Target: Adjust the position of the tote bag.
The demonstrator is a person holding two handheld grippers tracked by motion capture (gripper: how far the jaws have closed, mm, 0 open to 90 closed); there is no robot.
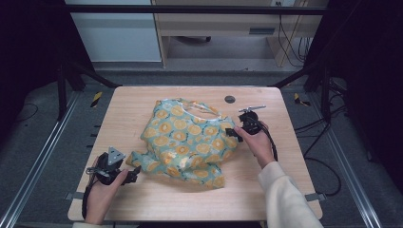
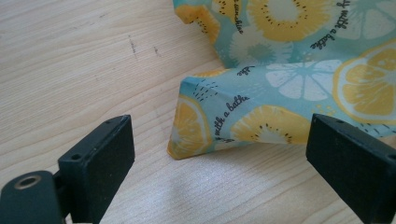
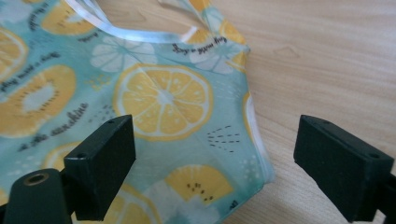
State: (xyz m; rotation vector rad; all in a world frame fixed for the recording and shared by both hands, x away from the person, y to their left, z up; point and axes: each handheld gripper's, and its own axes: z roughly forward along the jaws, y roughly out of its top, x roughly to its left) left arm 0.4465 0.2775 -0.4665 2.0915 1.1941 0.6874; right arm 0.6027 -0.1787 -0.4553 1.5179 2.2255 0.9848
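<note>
Fingers of both grippers spread wide, holding nothing, beside the garment (image 1: 187, 142) on a pale wooden table (image 1: 142, 102); grey floor (image 1: 47, 123) around, seemingly carpet.

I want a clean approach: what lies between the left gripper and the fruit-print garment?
Only bare wooden table; the left gripper view shows the left gripper open just short of the garment corner.

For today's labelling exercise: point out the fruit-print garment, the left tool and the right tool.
fruit-print garment (image 1: 187, 142): high view, middle of the cloth.
left tool (image 1: 134, 173): high view, between its tips by the garment's near-left corner.
right tool (image 1: 231, 133): high view, between its tips at the garment's right edge.
</note>
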